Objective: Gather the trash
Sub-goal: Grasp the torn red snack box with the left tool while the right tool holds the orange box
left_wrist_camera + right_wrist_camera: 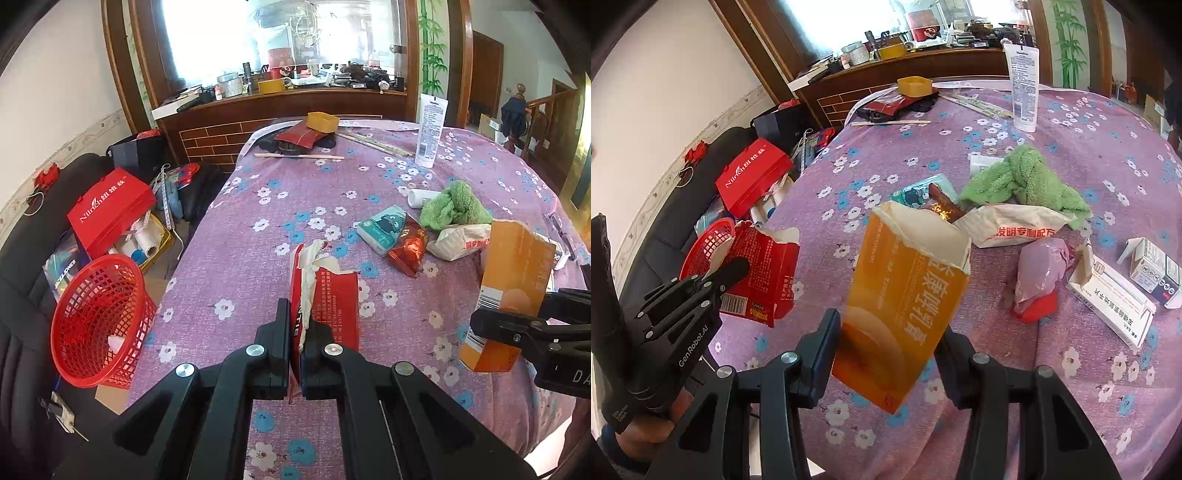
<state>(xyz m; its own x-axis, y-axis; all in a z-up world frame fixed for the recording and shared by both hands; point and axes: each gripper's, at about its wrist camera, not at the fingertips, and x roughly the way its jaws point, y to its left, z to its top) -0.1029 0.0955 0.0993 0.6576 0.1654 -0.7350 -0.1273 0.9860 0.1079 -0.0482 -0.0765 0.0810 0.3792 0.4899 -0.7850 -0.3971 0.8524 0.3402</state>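
My left gripper [295, 328] is shut on a torn red carton [325, 295], flattened between its pads and held above the purple flowered tablecloth [258, 192]. The same red carton [761, 273] appears at the left of the right wrist view, with the left gripper [735, 267] on it. My right gripper [890, 332] is shut on an open-topped orange carton [905, 288], held upright over the table. That orange carton [511, 291] and the right gripper [491, 321] show at the right edge of the left wrist view. A red mesh basket [96, 321] sits off the table's left edge, a white scrap inside.
On the cloth lie a green towel [1023, 181], snack wrappers [399, 236], a white paper pouch [1012, 225], a pink bag [1039, 269], medicine boxes [1119, 295], a white tube [430, 129] and chopsticks [299, 156]. A red gift box [110, 210] and clutter sit on a black sofa at left.
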